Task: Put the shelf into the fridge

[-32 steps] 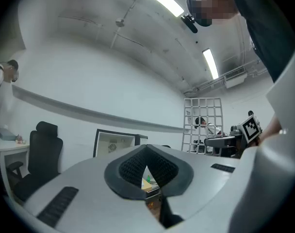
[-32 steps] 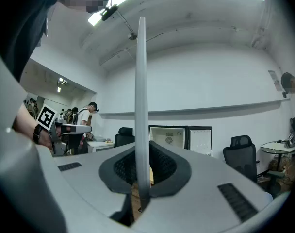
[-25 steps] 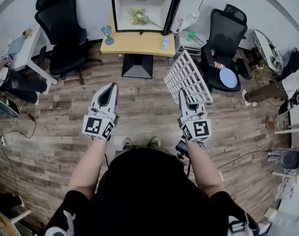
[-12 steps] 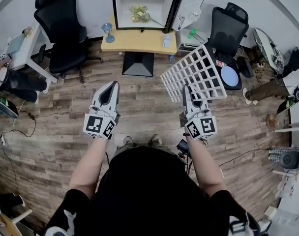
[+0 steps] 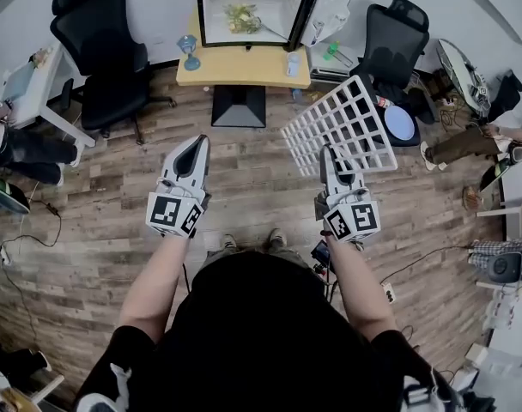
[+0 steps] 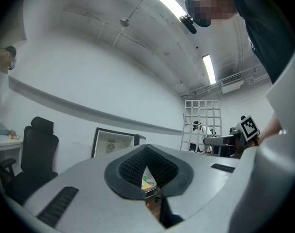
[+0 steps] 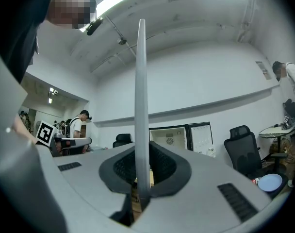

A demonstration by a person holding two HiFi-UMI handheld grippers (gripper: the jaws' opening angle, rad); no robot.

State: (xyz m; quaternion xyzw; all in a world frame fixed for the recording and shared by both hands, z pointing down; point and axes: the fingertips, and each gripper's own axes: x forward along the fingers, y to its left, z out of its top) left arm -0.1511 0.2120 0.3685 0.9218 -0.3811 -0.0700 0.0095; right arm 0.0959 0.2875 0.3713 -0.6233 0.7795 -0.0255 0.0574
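**Shelf aloft on one gripper, fridge open ahead**

We have the shelf (image 5: 340, 127), a white wire grid, up in the air on our right, and the right gripper (image 5: 328, 154) alone carries it. Its fingers are clamped on the near rim, and in the right gripper view that rim runs as a thin upright bar straight through them. Held by one edge, the grid fans away from us, tilted over the floor (image 5: 115, 196). We'd judge it rides this way so it can be levelled and slid in far edge first.

The left gripper (image 5: 196, 147) hangs alongside, well apart from the grid, fingers drawn together on nothing. It looks kept free to steady the far side.

Ahead, the fridge (image 5: 248, 3) stands on a pale wooden surface (image 5: 235, 69) against the wall. Its door (image 5: 331, 7) is swung out to the right, and something yellow-green lies inside. Shelf and fridge are well apart, so we call this the carry, with the insertion not yet begun.

A blue glass (image 5: 188, 51) sits at the surface's left end. A black left chair (image 5: 98, 37) and right chair (image 5: 397, 37) flank it, and a blue plate (image 5: 400, 124) rests at the right one's seat, near the grid's far corner. The floor is wood plank all round.
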